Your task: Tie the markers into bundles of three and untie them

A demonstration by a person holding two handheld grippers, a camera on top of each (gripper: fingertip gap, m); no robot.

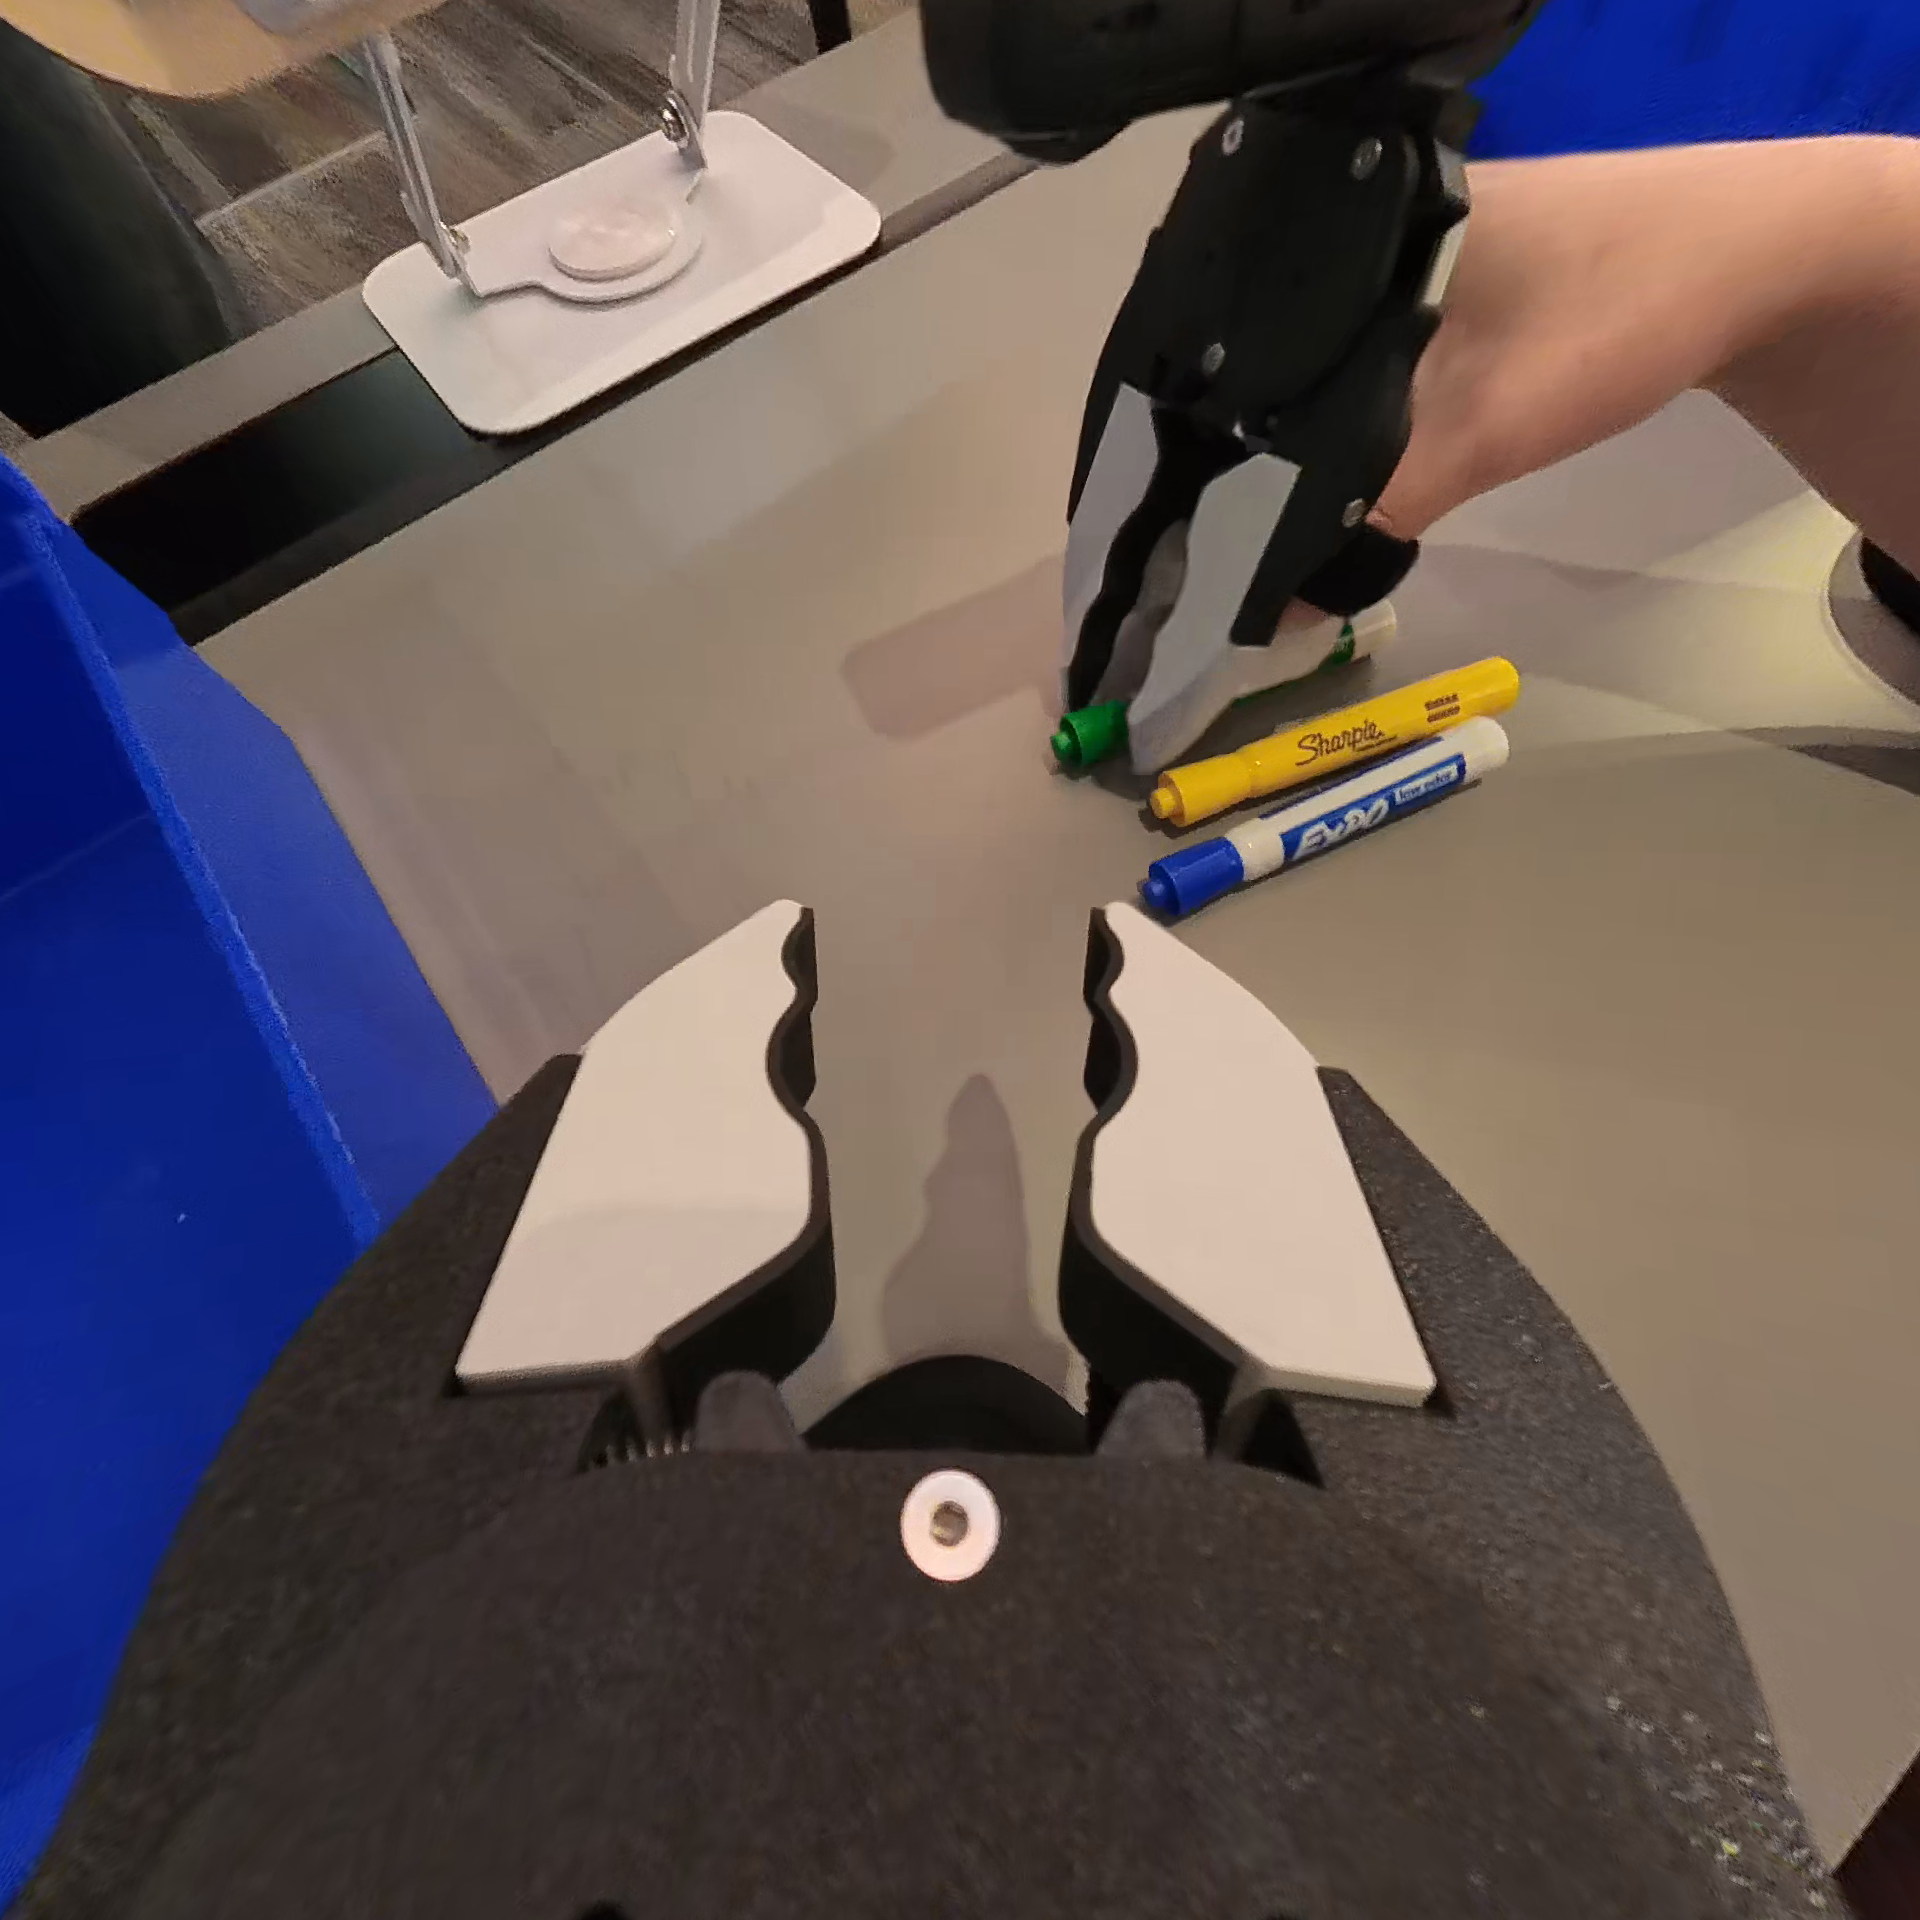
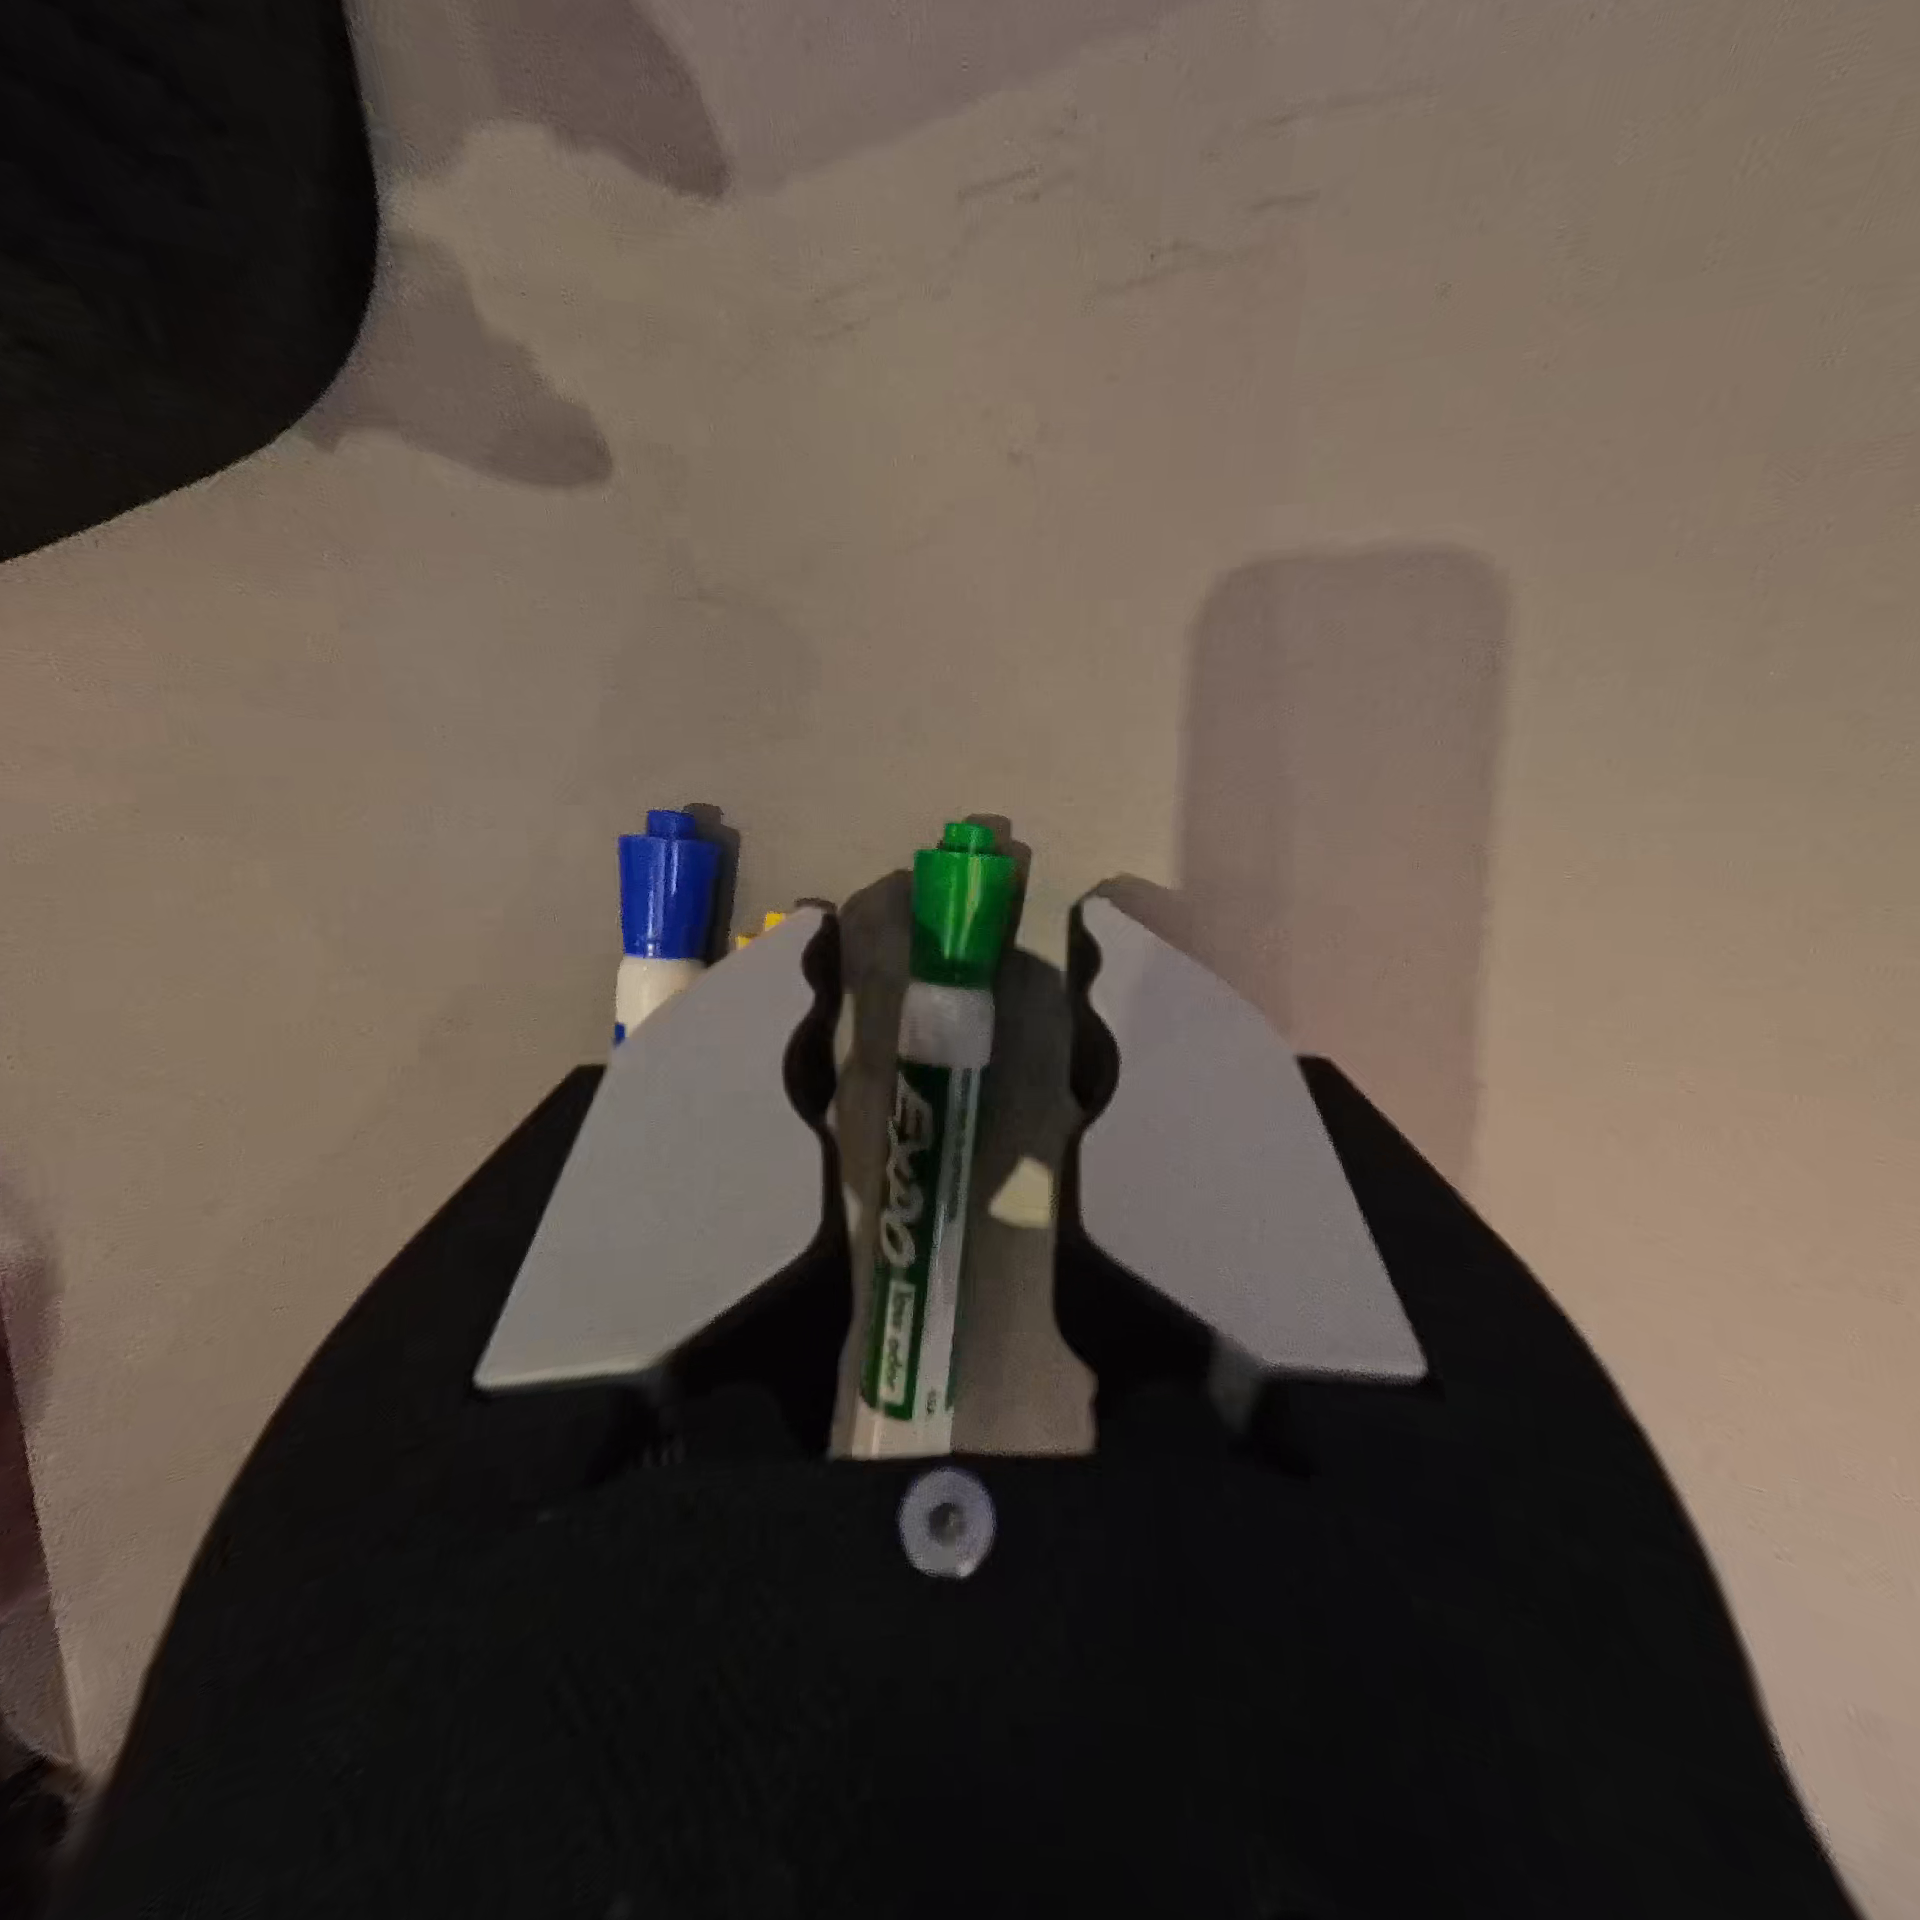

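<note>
Three markers lie side by side on the grey table [image 1: 623,727]: a green one [image 1: 1091,732], a yellow one [image 1: 1340,743] and a blue one [image 1: 1320,821]. My right gripper [image 1: 1117,717], held by a person's hand [image 1: 1579,343], points down with its tips on the table. It is open and straddles the green marker [image 2: 935,1143], with gaps on both sides in the right wrist view [image 2: 953,914]. The blue marker's cap [image 2: 665,904] and a sliver of the yellow marker [image 2: 769,925] show left of its left finger. My left gripper [image 1: 951,935] is open and empty, just short of the blue marker.
A blue bin [image 1: 156,935] stands close on the left of my left gripper. A white stand base [image 1: 623,281] with metal legs sits at the table's far edge. The person's arm crosses in from the right.
</note>
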